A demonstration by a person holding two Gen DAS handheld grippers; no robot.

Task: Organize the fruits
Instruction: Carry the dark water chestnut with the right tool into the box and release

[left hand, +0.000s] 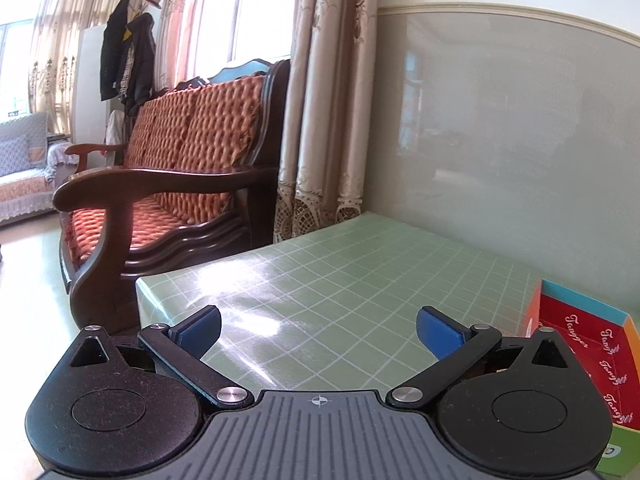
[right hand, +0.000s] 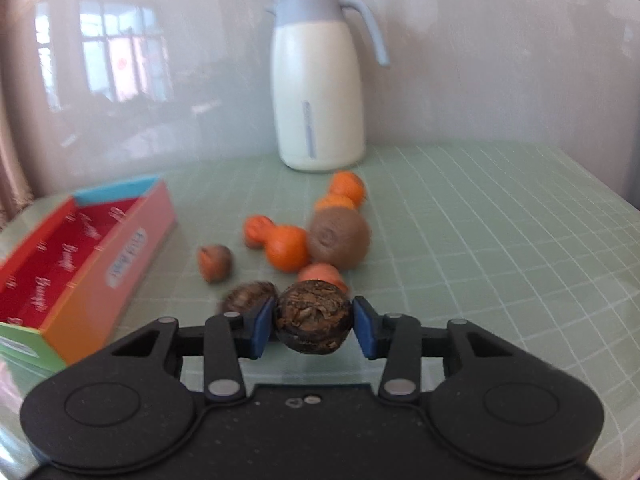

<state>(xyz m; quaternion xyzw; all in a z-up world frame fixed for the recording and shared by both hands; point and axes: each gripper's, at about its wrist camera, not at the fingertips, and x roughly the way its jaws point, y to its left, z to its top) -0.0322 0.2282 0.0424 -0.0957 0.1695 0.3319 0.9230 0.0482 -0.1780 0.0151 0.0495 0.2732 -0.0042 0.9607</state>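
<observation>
The right gripper (right hand: 314,326) is clamped on a dark brown, rough-skinned round fruit (right hand: 314,316), its blue pads (right hand: 262,326) pressing both sides. Just beyond it at eleven o'clock lies a second dark, rough-skinned fruit (right hand: 250,298), blurred. At twelve o'clock an orange mandarin (right hand: 322,274) peeks out behind the held fruit. Farther out sit a fuzzy brown kiwi (right hand: 340,238), a larger orange mandarin (right hand: 287,248) touching it, a small orange fruit (right hand: 257,230) at eleven, and two more mandarins (right hand: 347,189) stacked behind the kiwi. A small brownish fruit (right hand: 215,262) rests apart toward ten o'clock. At nine o'clock stands an open cardboard box with a red printed lining and orange-pink sides (right hand: 132,240). At twelve, far back against the wall, is a cream-coloured thermal jug with a grey lid and handle (right hand: 318,96). All rest on a table with a pale green gridded cloth (right hand: 480,240).

The left gripper (left hand: 318,330) has its jaws spread wide over the same green cloth (left hand: 340,272), holding nothing. The red-lined box (left hand: 584,344) lies at three o'clock; a wooden armchair with an orange quilted cushion (left hand: 192,152) stands at ten.
</observation>
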